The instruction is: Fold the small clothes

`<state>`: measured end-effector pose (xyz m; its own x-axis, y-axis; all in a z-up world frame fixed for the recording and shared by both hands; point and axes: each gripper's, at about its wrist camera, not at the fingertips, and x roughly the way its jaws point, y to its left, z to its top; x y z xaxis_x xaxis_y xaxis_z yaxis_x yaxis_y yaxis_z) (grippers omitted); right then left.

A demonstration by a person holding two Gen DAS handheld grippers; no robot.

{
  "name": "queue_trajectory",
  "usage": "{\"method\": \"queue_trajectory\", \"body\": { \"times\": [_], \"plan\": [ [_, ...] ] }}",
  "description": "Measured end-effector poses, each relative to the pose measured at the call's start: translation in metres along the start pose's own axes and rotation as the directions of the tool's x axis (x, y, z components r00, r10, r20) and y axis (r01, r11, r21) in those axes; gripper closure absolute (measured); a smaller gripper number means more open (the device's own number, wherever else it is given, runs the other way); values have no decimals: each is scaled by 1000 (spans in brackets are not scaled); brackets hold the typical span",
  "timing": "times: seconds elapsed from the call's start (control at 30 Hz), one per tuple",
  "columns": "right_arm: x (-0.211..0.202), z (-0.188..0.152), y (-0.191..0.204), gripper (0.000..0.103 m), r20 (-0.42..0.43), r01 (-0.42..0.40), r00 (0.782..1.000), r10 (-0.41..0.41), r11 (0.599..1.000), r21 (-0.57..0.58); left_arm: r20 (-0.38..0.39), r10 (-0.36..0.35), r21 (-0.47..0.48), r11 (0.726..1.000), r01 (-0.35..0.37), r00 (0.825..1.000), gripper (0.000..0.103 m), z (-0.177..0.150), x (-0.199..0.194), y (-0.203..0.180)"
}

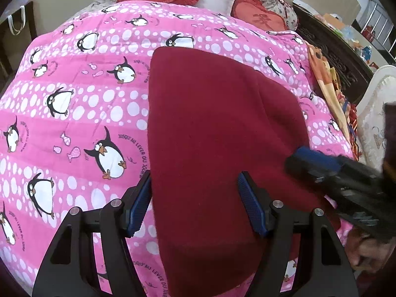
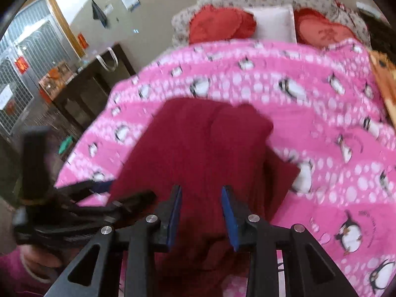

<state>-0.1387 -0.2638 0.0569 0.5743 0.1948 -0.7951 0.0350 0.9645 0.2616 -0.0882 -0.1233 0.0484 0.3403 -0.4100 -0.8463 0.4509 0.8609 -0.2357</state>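
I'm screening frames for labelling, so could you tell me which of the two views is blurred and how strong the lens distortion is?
Left wrist view: mostly sharp, the penguin quilt and dark red garment crisp; only the right gripper entering is smeared. Right wrist view: motion blur throughout, quilt print and garment edges soft, though the gripper's own fingers stay sharp. Both show heavy fisheye bowing and dark corners.

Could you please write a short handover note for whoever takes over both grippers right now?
Left gripper: open, over the near part of the dark red garment, gripping nothing.
Right gripper: open, also over the garment, empty.
The garment lies on the pink penguin quilt, narrowed to a long strip, apparently folded already.
Left: fold it end to end, judging by its length, then tidy it. The right wrist view is blurred, so check edges first.
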Motion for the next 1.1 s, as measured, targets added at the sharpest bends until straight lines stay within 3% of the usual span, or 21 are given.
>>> {"method": "queue_trajectory", "body": {
  "times": [0.2,0.3,0.4,0.6,1.1],
  "plan": [
    [-7,-3,0,76,17,4,1000,-4,1000,5,50,52,23,998,-53,997,34,-3,-13,-6],
    [-28,-4,9,70,57,0,998,0,1000,0,109,90,32,995,-94,990,34,-5,-25,-8],
    [-48,-6,19,56,117,30,993,-27,999,-21,170,108,17,993,-113,980,34,-5,-40,-7],
    [-68,-11,26,55,167,58,984,-58,998,2,240,151,10,987,-158,959,34,-8,-62,-10],
    [-69,-20,35,54,155,77,985,-77,997,5,260,193,16,979,-205,946,34,-19,-79,-13]
  ]
}}
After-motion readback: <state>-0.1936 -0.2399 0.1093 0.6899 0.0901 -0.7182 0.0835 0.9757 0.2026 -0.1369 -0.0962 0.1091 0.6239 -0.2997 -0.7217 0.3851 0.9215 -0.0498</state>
